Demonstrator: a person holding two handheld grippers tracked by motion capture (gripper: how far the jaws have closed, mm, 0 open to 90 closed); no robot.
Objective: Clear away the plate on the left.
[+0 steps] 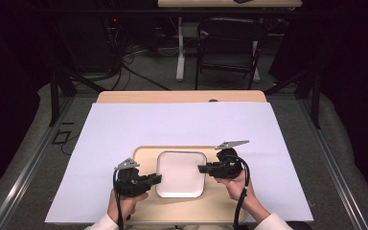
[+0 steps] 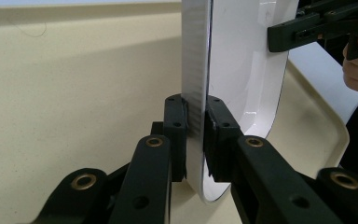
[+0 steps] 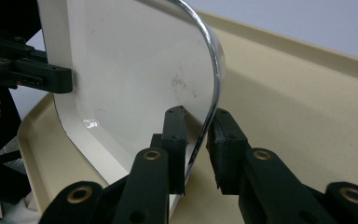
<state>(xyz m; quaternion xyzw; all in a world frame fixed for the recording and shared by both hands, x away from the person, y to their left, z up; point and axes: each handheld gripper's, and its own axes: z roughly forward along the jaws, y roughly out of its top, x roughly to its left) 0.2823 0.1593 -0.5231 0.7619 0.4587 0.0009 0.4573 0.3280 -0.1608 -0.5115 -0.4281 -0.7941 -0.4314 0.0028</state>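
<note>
A white square plate (image 1: 180, 173) lies on a beige tray (image 1: 145, 156) near the table's front edge. My left gripper (image 1: 157, 179) is shut on the plate's left rim, and my right gripper (image 1: 202, 168) is shut on its right rim. In the left gripper view the two black jaws of the left gripper (image 2: 195, 112) clamp the plate (image 2: 242, 70) edge-on, with the other gripper (image 2: 307, 28) on the far rim. In the right gripper view the right gripper (image 3: 198, 126) straddles the shiny curved rim of the plate (image 3: 130, 70) above the tray (image 3: 298, 107).
A large white sheet (image 1: 172, 122) covers most of the wooden table (image 1: 182, 96). The tray's raised lip (image 2: 326, 116) runs around the plate. A dark chair (image 1: 230, 43) and a table leg (image 1: 180, 48) stand on the floor beyond the far edge.
</note>
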